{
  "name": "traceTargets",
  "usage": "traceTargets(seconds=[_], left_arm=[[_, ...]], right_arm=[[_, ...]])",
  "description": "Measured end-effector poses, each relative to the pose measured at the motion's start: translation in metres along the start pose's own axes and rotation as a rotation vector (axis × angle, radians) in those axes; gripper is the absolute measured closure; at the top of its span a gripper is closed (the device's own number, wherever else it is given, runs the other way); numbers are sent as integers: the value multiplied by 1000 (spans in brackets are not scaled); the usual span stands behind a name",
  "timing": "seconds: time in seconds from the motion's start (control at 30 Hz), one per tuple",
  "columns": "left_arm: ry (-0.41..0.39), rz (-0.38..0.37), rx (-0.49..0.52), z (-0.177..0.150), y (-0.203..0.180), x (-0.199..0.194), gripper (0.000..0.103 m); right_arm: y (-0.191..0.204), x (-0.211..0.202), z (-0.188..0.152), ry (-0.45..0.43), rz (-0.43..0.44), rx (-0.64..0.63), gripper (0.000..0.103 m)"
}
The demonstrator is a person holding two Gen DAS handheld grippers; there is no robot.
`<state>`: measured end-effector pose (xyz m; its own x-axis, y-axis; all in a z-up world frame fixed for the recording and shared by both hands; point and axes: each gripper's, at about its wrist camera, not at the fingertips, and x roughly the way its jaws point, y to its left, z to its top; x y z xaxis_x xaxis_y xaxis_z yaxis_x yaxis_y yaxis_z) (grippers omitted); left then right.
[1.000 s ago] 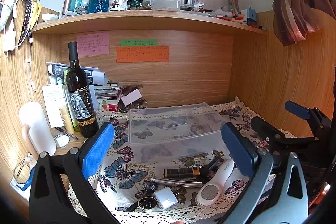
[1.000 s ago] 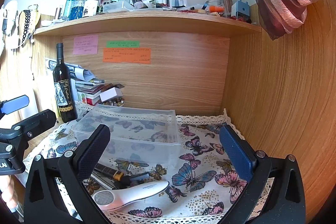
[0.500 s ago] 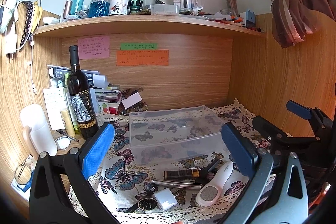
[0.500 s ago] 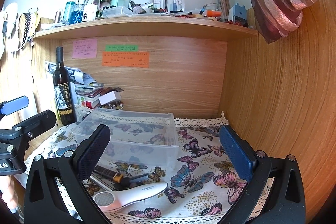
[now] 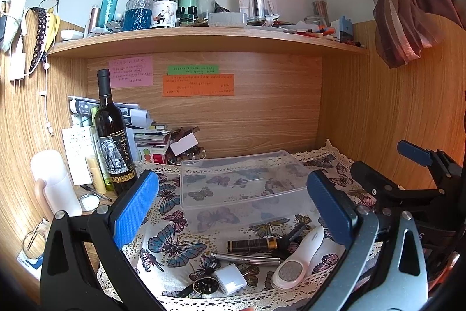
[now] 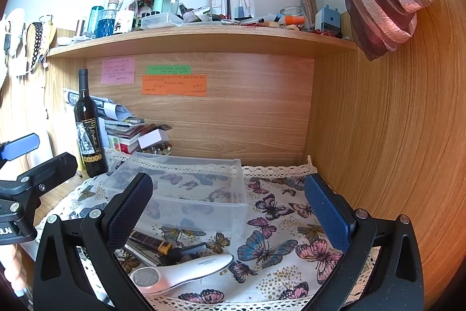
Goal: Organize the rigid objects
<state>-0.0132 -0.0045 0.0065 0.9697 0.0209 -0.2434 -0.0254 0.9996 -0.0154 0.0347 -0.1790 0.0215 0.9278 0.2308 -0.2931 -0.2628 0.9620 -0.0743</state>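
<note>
A clear plastic box (image 5: pixel 238 188) (image 6: pixel 186 191) stands empty on the butterfly cloth (image 5: pixel 171 241) (image 6: pixel 279 238). In front of it lie a white foot file (image 5: pixel 300 258) (image 6: pixel 180 273), a dark tube with a gold band (image 5: pixel 253 245) (image 6: pixel 151 241), a metal pen (image 5: pixel 247 258), a white charger cube (image 5: pixel 230 279) and a round black item (image 5: pixel 204 284). My left gripper (image 5: pixel 233 212) is open and empty above these items. My right gripper (image 6: pixel 227 212) is open and empty, right of the file.
A wine bottle (image 5: pixel 112 136) (image 6: pixel 87 127), papers and books (image 5: pixel 145 133), a white cup (image 5: pixel 55 182) and a small mirror (image 5: pixel 88 201) stand at the left. A crowded shelf (image 5: pixel 204 40) hangs overhead. Wooden walls close the back and right.
Both cameras have drawn back and tilted up slightly; the box and the loose items sit lower in view. Both grippers stay open and nothing on the cloth has moved.
</note>
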Motion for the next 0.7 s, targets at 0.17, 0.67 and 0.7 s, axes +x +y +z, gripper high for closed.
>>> traceTargets(seconds=[0.17, 0.67, 0.7], left_arm=[[-3, 2, -4, 1, 0, 0, 0], [-1, -1, -12, 0, 2, -1, 0], [0, -2, -14, 0, 2, 0, 0]], right_arm=[[0, 0, 0, 0, 1, 1, 0], [2, -2, 1, -3, 1, -4, 0], [2, -2, 1, -2, 1, -3, 0]])
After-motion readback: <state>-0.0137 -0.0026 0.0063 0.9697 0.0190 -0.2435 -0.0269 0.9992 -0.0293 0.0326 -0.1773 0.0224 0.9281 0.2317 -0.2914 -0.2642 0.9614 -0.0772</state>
